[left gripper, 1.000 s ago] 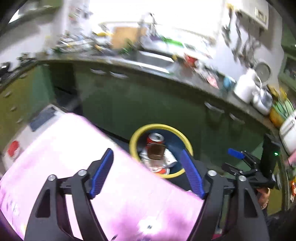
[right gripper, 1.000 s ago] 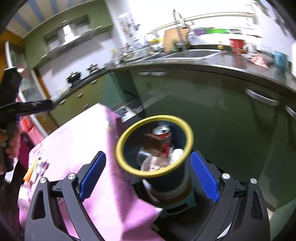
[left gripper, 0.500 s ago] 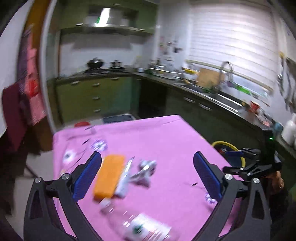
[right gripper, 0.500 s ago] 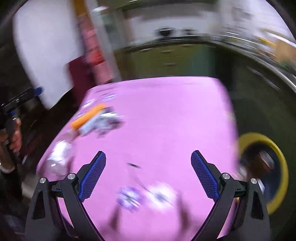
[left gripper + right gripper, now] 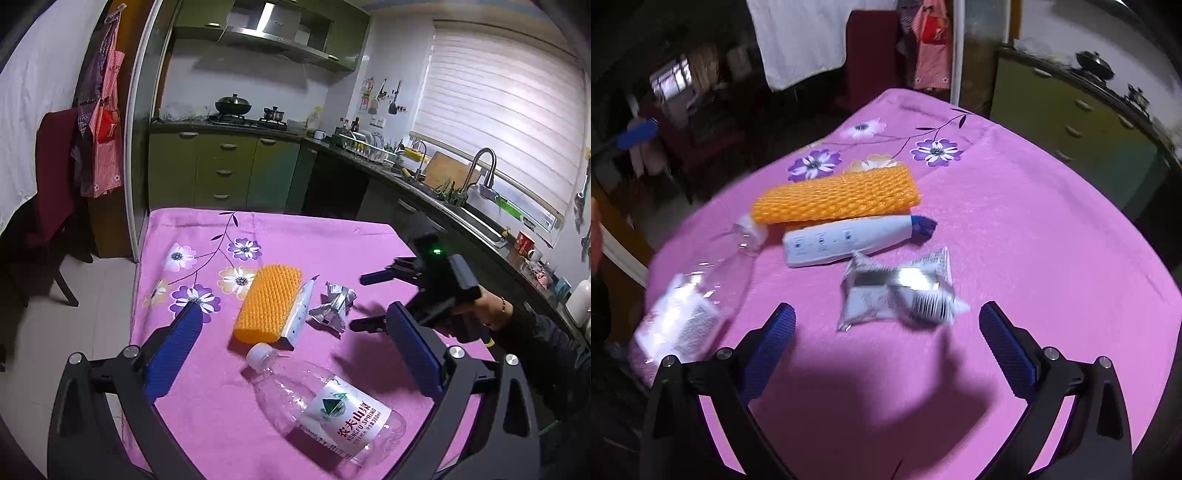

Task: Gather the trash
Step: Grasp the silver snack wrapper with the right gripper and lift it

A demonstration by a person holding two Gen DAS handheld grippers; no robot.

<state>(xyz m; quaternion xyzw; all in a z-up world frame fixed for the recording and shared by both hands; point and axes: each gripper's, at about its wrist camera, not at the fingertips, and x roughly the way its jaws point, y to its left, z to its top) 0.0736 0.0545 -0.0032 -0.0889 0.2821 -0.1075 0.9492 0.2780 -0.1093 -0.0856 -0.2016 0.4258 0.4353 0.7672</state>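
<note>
Four trash items are lying on the pink floral tablecloth: ribbed orange foam net, flat white tube, crinkled foil wrapper, clear crushed plastic bottle. The bottle's long axis is running 10-to-4 o'clock in the left view, cap toward 10. Left gripper is hovering released and empty; right gripper jaws are opening, wrapper lying at 12 o'clock beyond the tips, untouched.

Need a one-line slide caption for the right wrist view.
Right gripper, jaws opening and empty, above a crumpled foil wrapper on the pink tablecloth.
</note>
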